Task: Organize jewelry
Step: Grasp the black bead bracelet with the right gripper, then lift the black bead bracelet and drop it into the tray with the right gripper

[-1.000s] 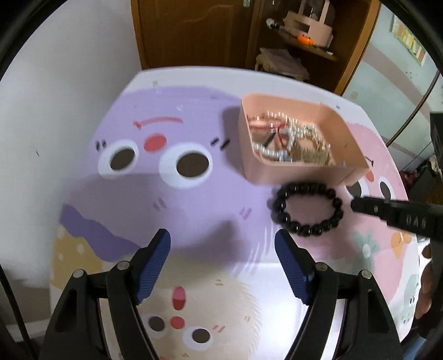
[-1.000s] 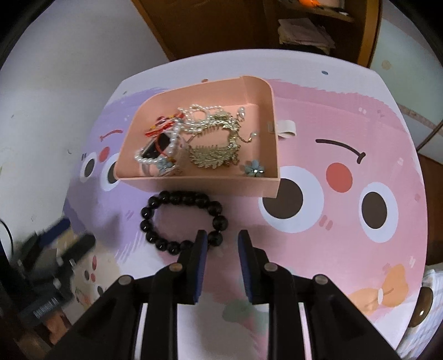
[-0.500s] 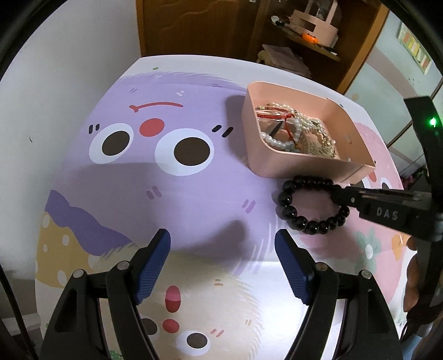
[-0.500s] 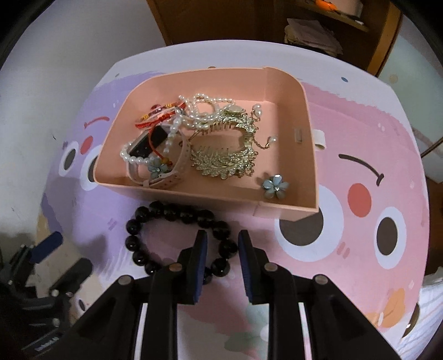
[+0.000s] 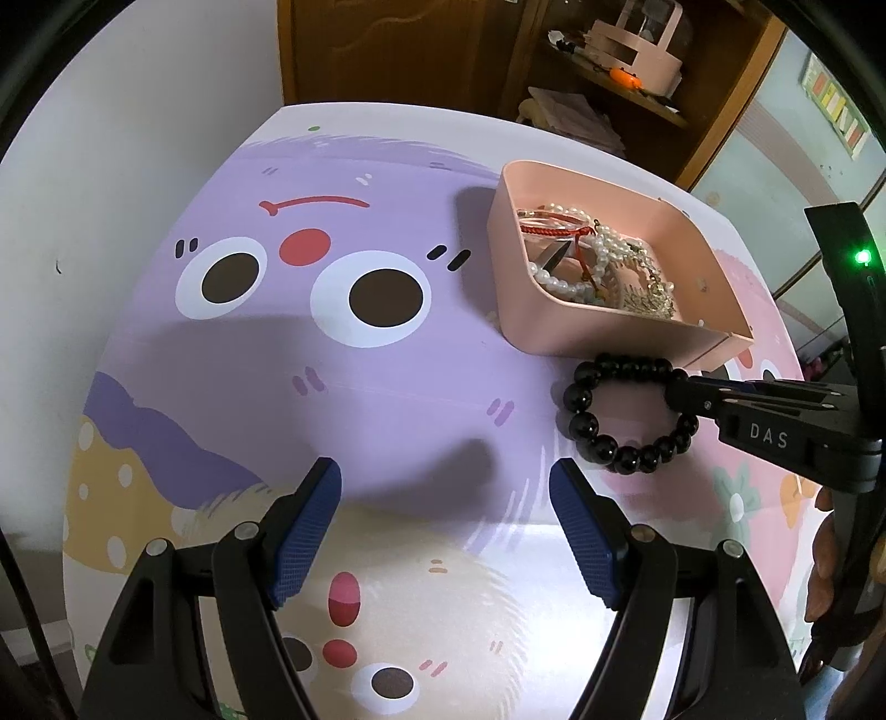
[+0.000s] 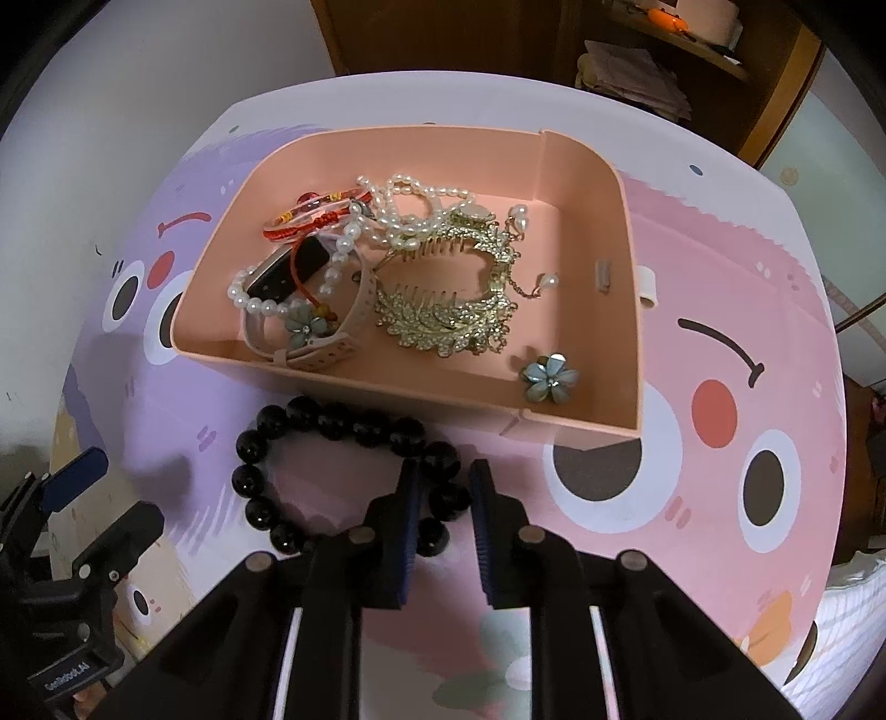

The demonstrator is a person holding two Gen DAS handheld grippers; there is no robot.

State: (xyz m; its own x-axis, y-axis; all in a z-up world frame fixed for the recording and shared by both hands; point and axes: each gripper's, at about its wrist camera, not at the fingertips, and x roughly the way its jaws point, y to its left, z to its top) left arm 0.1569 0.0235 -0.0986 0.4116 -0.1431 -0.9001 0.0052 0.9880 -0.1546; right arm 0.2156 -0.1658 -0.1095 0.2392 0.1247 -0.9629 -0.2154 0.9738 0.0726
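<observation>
A black bead bracelet (image 6: 288, 437) lies on the cartoon table mat just in front of the pink tray (image 6: 626, 243); it also shows in the left wrist view (image 5: 581, 399). My right gripper (image 6: 443, 487) has its narrowly parted fingers straddling the bracelet's right side, not clamped. It shows in the left wrist view (image 5: 684, 387) at the bracelet's right edge. The tray (image 5: 509, 277) holds pearl strands (image 6: 410, 210), a red cord bracelet (image 6: 310, 219), a pink-strap watch (image 6: 310, 338), a gold comb (image 6: 443, 299) and a blue flower (image 6: 548, 376). My left gripper (image 5: 446, 520) is open and empty above the mat.
A wooden cabinet (image 5: 398, 50) with shelves of clutter stands behind the table. A white wall (image 5: 111, 138) is on the left. The table's edge curves round near my left gripper. A hand (image 5: 830, 581) holds the right gripper at the far right.
My right gripper has moved forward over the bracelet, so its fingers now straddle the right beads. My left gripper has held still and stayed open.
</observation>
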